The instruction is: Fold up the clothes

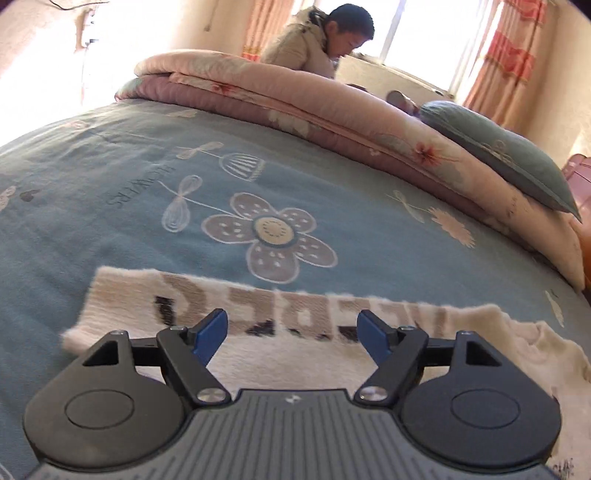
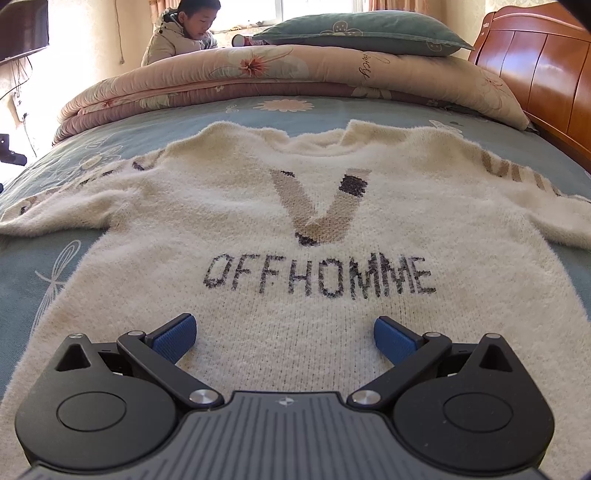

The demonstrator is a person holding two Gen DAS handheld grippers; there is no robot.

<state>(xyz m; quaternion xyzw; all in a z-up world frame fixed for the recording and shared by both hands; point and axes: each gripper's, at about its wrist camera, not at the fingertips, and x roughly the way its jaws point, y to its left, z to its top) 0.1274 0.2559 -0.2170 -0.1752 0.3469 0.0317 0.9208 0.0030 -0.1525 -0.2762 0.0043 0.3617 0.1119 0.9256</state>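
A cream fuzzy sweater [image 2: 295, 221] with a brown V and dark lettering lies flat, front up, on the blue flowered bedsheet [image 2: 48, 266], both sleeves spread out. My right gripper [image 2: 284, 334] hovers over the sweater's lower body, jaws wide apart, nothing between the blue pads [image 2: 173, 338]. In the left wrist view one sleeve [image 1: 258, 314] with brown lettering lies across the sheet [image 1: 110, 221]. My left gripper [image 1: 291, 334] hangs above that sleeve, open and holding nothing.
A folded pink floral quilt [image 2: 221, 77] and a grey-green pillow [image 2: 362, 33] lie along the far side of the bed. A wooden headboard [image 2: 535, 66] stands at the right. A person in a beige jacket [image 2: 177, 37] sits behind the quilt by the window.
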